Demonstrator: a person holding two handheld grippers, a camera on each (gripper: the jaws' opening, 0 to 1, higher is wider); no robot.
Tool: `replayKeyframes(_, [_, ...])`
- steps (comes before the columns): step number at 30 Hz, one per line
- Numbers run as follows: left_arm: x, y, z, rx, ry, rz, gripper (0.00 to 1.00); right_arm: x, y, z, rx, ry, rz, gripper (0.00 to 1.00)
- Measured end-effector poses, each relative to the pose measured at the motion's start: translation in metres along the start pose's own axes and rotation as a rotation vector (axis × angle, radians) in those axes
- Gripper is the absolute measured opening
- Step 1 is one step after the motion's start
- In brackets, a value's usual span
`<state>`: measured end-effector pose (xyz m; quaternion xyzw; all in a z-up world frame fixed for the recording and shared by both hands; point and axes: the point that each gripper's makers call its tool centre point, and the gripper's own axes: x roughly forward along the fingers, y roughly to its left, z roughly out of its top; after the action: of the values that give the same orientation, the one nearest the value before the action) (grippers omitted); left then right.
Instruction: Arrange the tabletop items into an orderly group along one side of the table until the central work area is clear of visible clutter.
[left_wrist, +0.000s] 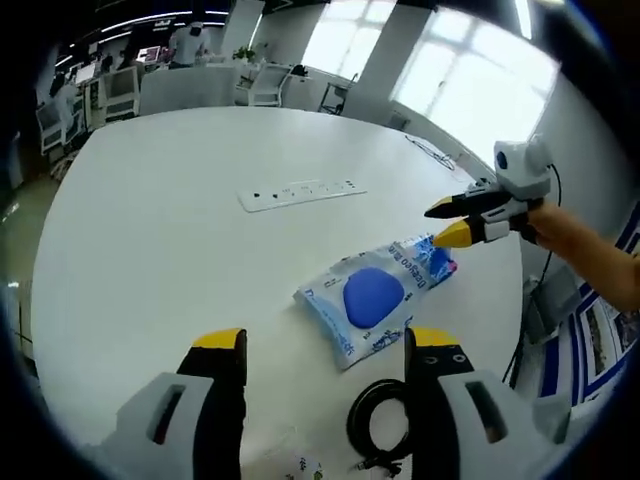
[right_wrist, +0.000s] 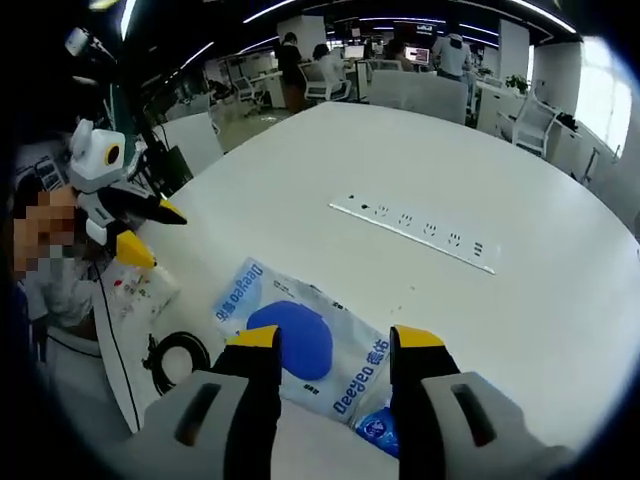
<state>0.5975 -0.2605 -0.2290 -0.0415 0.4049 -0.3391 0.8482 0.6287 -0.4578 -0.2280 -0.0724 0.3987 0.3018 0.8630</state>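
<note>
lying flat on the white table (left_wrist: 150, 230), a blue-and-white wipes packet (left_wrist: 375, 298) with a round blue lid sits near the table's edge, printed face up. in the left gripper view the left gripper (left_wrist: 325, 345) hangs above the table with its yellow-tipped jaws spread wide, holding nothing; the packet lies just ahead of them, between the two tips and a little toward the right jaw. a coiled black cable (left_wrist: 378, 420) rests on the table near the right jaw's base, close to the packet's near corner. the right gripper (left_wrist: 448, 222) comes in from the right of that view, its jaws parted, the lower yellow tip at the packet's far end; contact cannot be told. a hand (left_wrist: 585, 245) holds it.

in the right gripper view the right gripper (right_wrist: 330, 340) has its jaws spread apart, the packet (right_wrist: 300, 345) lying under and between them, nothing pinched. the left gripper (right_wrist: 140, 235) shows at the left, jaws apart, above a small clear printed bag (right_wrist: 135, 290) at the table's edge. the cable coil (right_wrist: 180, 358) lies beside the packet. a white power strip (right_wrist: 415, 232) is set flush in the table, well apart from the packet.
</note>
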Motion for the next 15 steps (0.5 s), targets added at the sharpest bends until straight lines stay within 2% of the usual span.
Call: replayKeyframes(15, [-0.052, -0.011, 0.015, 0.022, -0.096, 0.006, 0.68, -0.017, 0.037, 0.023, -0.069, -0.066, 0.105, 0.42])
